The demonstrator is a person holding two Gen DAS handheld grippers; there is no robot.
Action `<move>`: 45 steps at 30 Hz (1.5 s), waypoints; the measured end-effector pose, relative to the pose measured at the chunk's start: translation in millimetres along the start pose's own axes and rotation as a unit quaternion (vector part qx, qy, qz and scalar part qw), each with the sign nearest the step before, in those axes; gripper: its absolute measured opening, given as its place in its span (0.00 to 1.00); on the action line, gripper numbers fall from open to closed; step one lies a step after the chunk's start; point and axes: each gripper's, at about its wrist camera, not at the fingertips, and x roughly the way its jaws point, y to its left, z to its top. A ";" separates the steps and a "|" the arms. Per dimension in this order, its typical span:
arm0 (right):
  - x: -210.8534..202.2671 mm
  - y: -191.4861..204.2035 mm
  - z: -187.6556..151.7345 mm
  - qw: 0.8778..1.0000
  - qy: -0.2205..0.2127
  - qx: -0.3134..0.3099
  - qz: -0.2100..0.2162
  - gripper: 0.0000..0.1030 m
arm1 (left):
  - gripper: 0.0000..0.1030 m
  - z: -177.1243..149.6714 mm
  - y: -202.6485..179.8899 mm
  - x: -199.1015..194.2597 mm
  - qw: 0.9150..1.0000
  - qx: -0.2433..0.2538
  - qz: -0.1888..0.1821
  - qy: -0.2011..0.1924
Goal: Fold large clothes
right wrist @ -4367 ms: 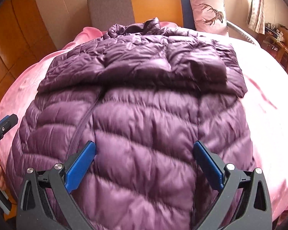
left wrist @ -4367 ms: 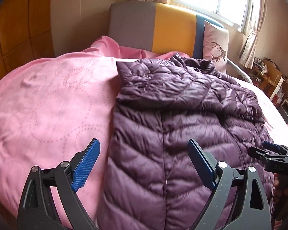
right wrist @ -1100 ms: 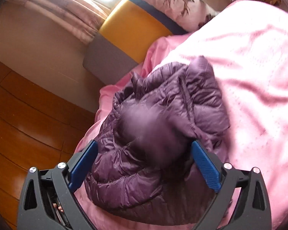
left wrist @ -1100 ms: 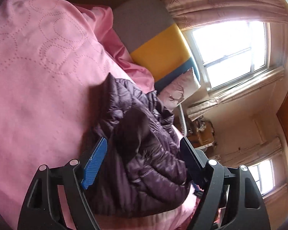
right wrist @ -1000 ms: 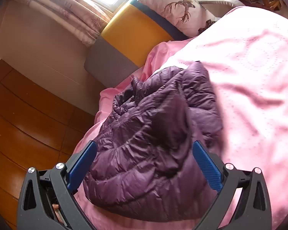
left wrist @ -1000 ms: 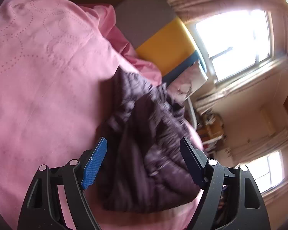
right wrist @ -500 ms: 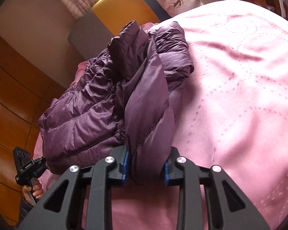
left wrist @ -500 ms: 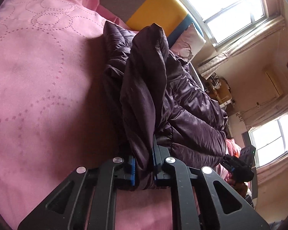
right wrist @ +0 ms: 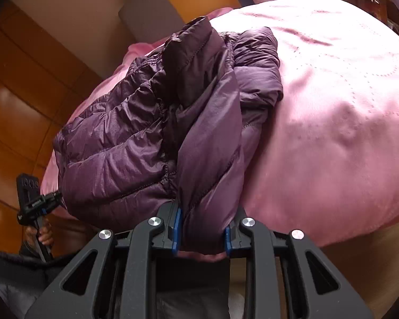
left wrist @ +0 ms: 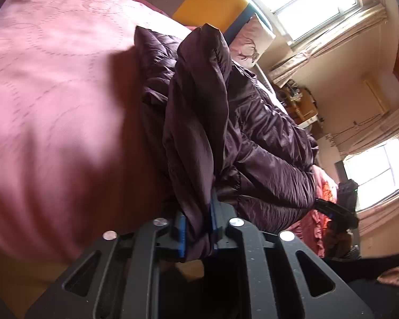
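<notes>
A dark purple quilted puffer jacket (left wrist: 252, 143) lies bunched on the pink bed cover (left wrist: 53, 93). My left gripper (left wrist: 196, 234) is shut on its near hem corner at the jacket's left side. My right gripper (right wrist: 202, 231) is shut on the other hem corner of the jacket (right wrist: 135, 143), at the right side. Both corners are lifted off the cover and the jacket hangs folded between the grippers. The right gripper shows in the left wrist view (left wrist: 337, 212), and the left gripper in the right wrist view (right wrist: 37, 202).
The pink cover (right wrist: 332, 106) spreads right of the jacket. A grey, yellow and blue headboard (left wrist: 212, 2) and a deer-print pillow (left wrist: 250, 45) stand at the far end. Wooden wall panels (right wrist: 21, 101) are on the left, a cluttered desk (left wrist: 300, 101) by the window.
Both grippers closed on the jacket's hem corners about half a second ago. Since then they have lifted the hem a little; the jacket is bunched up toward the collar.
</notes>
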 end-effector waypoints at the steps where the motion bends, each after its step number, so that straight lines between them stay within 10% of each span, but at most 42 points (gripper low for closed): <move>1: -6.6 2.8 3.2 1.000 -0.008 -0.010 -0.009 0.38 | 0.23 -1.7 -0.8 -6.6 1.000 0.002 0.003 -0.006; 4: -18.8 9.8 25.4 0.998 -0.055 -0.021 -0.023 0.64 | 0.59 11.1 -1.4 -23.0 0.999 0.008 0.010 -0.049; 11: 2.9 14.2 76.0 0.991 -0.097 -0.059 -0.073 0.64 | 0.60 53.1 -15.5 -6.2 0.995 0.061 0.039 -0.075; 14: 24.2 19.9 86.0 0.989 -0.086 -0.080 -0.091 0.48 | 0.60 64.8 -15.8 10.3 0.995 0.064 0.040 -0.071; 20: 31.3 32.1 87.0 0.987 -0.083 -0.090 -0.105 0.12 | 0.05 67.8 -23.4 18.2 0.991 0.084 0.064 -0.076; 31: -36.9 69.2 116.9 0.976 -0.182 -0.101 -0.065 0.09 | 0.03 81.6 -58.4 -27.3 0.974 0.129 0.098 -0.158; 45: 50.9 46.8 218.5 0.964 -0.192 -0.061 -0.173 0.09 | 0.03 202.1 -45.7 52.1 0.970 0.105 0.145 -0.165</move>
